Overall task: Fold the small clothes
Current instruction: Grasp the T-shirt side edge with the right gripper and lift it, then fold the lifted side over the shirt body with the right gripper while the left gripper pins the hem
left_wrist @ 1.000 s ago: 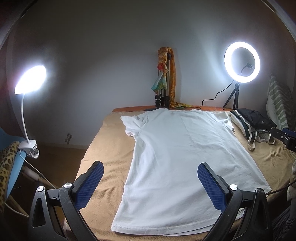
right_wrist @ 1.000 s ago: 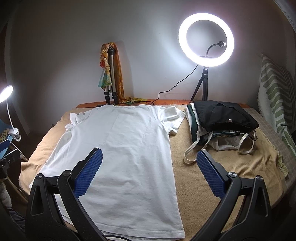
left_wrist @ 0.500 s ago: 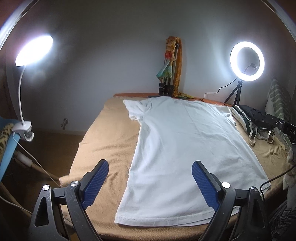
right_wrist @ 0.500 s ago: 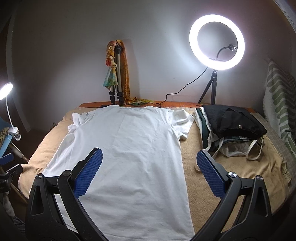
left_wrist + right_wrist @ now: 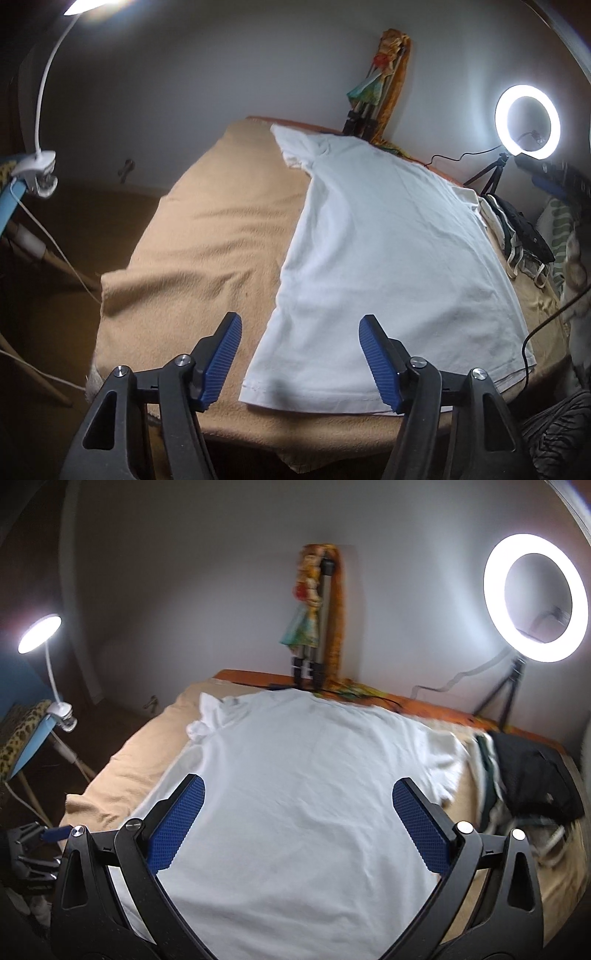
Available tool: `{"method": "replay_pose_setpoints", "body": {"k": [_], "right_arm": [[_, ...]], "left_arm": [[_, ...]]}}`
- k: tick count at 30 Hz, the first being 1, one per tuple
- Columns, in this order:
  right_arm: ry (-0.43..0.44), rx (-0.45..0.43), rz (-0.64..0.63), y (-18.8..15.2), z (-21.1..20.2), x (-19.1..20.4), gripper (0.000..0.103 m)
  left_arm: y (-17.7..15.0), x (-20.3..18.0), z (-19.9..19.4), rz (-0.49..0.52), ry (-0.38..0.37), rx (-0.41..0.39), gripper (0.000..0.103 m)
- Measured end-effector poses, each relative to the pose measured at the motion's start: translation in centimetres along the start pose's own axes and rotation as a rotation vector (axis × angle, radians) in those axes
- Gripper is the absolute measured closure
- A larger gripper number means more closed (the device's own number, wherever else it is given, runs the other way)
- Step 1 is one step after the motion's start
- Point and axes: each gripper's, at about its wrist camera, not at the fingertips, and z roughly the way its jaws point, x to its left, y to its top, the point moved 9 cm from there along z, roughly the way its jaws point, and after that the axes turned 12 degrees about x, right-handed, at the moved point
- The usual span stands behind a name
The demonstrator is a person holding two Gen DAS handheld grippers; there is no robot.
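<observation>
Bare tan blanket (image 5: 207, 236) left of the white T-shirt (image 5: 388, 251); clothes pile (image 5: 532, 779) crowding its right.

left claw (image 5: 300, 356) narrower, nearer t-shirt (image 5: 388, 258) hem

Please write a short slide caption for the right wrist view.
Open right tongs above a white T-shirt spread flat on the tan blanket.

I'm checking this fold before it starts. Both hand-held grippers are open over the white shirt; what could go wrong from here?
1. The left hand-held gripper straddles the shirt edge, so it may also pinch the tan blanket.
2. The far sleeve is bunched; folding could trap that wrinkle.
3. The clothes pile touches the other sleeve and may snag.
</observation>
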Motion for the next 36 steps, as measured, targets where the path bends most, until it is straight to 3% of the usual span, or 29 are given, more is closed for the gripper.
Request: {"method": "replay_pose_setpoints", "body": {"k": [8,15,19,26,29,32,36], "right_arm": [[0.125,0.08,-0.069,7.0,5.3,7.5,0.0],[0.173,0.163,-0.041,11.0,12.2,10.9,0.0],[0.204,0.222,-0.005,12.1,16.4,12.2,0.001],[0.227,0.325,-0.018,12.7,23.6,15.9,0.01],[0.212,0.36,-0.037,12.4,26.5,17.1,0.012],[0.189,0.391,-0.052,12.2,29.1,17.9,0.016],[0.138,0.421,-0.071,12.0,31.7,18.1,0.019]], "left_arm": [[-1.2,2.3,1.8,-0.076,0.005,0.044,0.049],[-2.1,2.4,3.2,-0.086,-0.01,0.089,0.06],[-2.6,2.3,3.7,-0.092,-0.031,0.122,0.065],[-2.1,2.7,3.7,-0.126,-0.076,0.119,0.08],[-1.9,2.8,3.6,-0.13,-0.095,0.112,0.084],[-1.9,2.7,3.3,-0.129,-0.14,0.104,0.098],[-1.8,2.4,3.1,-0.138,-0.183,0.1,0.1]]}}
